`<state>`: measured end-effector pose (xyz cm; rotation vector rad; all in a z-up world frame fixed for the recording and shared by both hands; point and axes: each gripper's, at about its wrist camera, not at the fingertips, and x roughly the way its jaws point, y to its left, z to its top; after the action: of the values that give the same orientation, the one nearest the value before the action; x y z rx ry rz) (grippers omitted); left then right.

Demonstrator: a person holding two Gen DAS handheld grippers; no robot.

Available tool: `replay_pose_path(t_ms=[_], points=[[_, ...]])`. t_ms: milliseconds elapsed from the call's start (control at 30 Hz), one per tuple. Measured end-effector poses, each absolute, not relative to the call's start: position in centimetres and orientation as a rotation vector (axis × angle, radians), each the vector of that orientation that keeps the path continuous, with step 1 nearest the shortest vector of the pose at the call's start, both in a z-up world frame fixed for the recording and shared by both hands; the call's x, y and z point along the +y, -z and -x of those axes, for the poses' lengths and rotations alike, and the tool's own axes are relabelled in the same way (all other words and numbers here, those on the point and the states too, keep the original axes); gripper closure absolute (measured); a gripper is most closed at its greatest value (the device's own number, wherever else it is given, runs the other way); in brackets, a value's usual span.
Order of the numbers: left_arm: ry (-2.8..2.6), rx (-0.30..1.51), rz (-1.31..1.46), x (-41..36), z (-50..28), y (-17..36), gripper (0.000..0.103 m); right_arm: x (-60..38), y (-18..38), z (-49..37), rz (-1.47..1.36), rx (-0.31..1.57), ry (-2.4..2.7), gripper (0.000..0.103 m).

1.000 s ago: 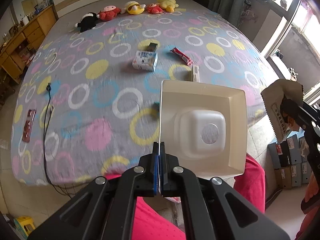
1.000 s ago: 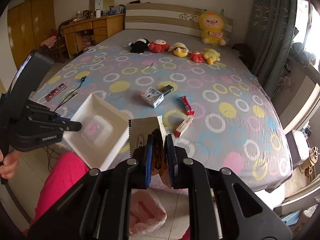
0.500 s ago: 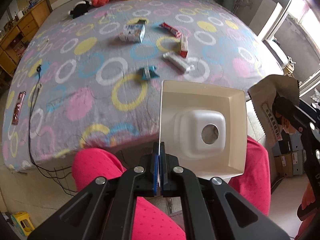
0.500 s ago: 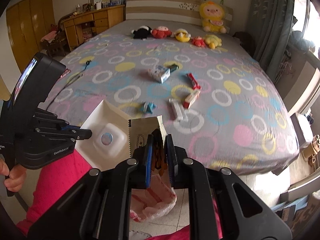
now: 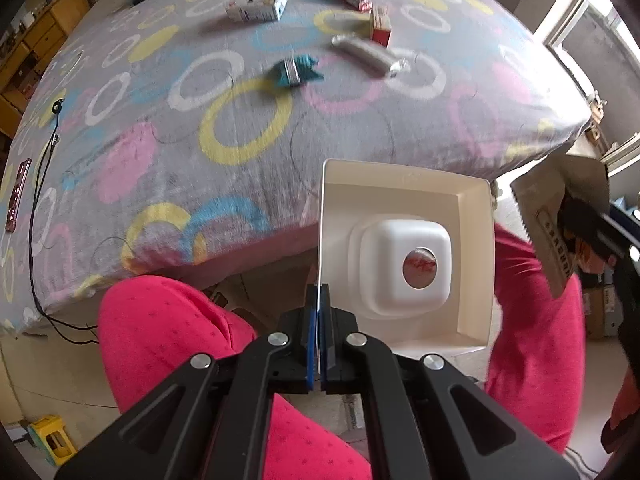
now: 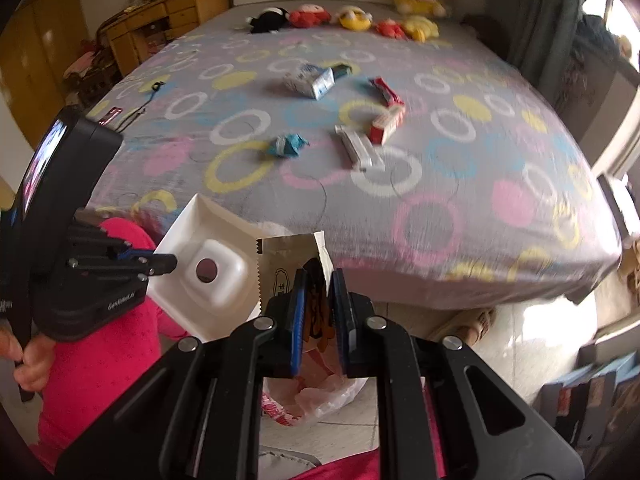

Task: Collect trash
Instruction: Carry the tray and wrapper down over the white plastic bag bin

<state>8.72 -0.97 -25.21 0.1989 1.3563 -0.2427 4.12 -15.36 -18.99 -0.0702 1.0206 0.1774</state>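
Note:
My left gripper is shut on the edge of a white foam tray with a round hole in its middle; the tray also shows in the right wrist view. My right gripper is shut on a torn paper snack wrapper, which also shows in the left wrist view. Both hang off the foot of the bed, above a plastic trash bag on the floor. On the bed lie a teal wrapper, a white tube, a red-white box, a red wrapper and a blue-white carton.
The bed has a grey cover with coloured rings. Plush toys line its head. A cable and a red phone lie at its left edge. The person's pink-clad legs are below. Boxes stand at the right.
Both grippers have drawn back from the bed and tilted down with their trash. The bed edge, the floor and the trash bag have come into view.

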Motion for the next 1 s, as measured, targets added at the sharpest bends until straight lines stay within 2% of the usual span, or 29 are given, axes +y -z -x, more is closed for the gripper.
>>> replay_pose_path(t_ms=[1000], points=[[0.132, 1.733, -0.208, -3.3, -9.6, 44.7, 0.101, -18.5, 38.8, -7.7, -0.095, 1.398, -0.057, 0.089]])
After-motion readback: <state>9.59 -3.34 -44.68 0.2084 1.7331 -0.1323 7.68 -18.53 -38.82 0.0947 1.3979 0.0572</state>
